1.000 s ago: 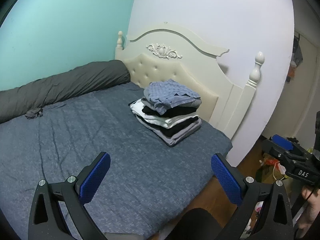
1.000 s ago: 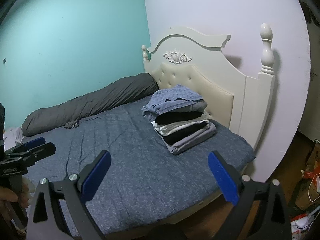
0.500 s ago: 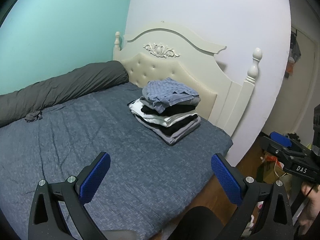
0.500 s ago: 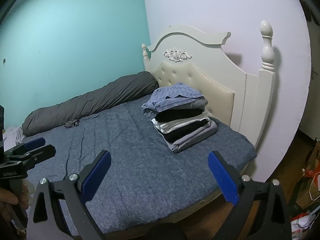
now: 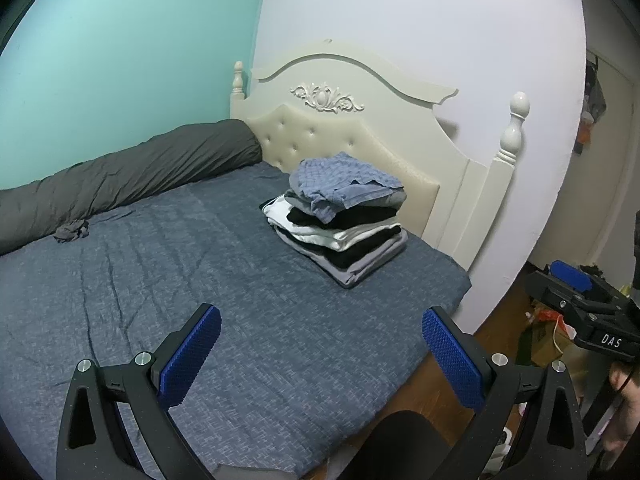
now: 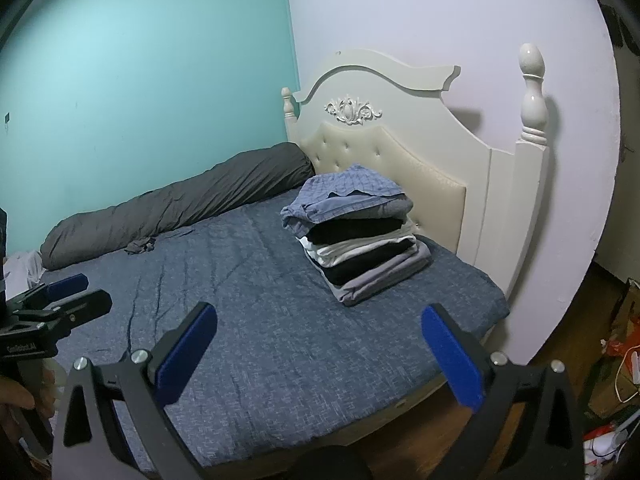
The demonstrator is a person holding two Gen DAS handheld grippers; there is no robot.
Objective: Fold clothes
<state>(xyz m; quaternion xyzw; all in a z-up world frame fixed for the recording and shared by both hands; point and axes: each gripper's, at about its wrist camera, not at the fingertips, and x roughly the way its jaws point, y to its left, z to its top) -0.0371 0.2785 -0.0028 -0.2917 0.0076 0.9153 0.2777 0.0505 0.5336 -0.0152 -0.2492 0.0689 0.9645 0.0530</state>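
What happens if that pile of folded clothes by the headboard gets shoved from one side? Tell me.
The pile of folded clothes would probably shear apart, since it is loose soft layers. Its blue checked top garment already overhangs and looks likeliest to slide off. The rumpled bedspread would probably drag on the bottom layer.

blue checked top garment, teal wall

Floor clutter indistinct; grey bolster cut by frame edge.
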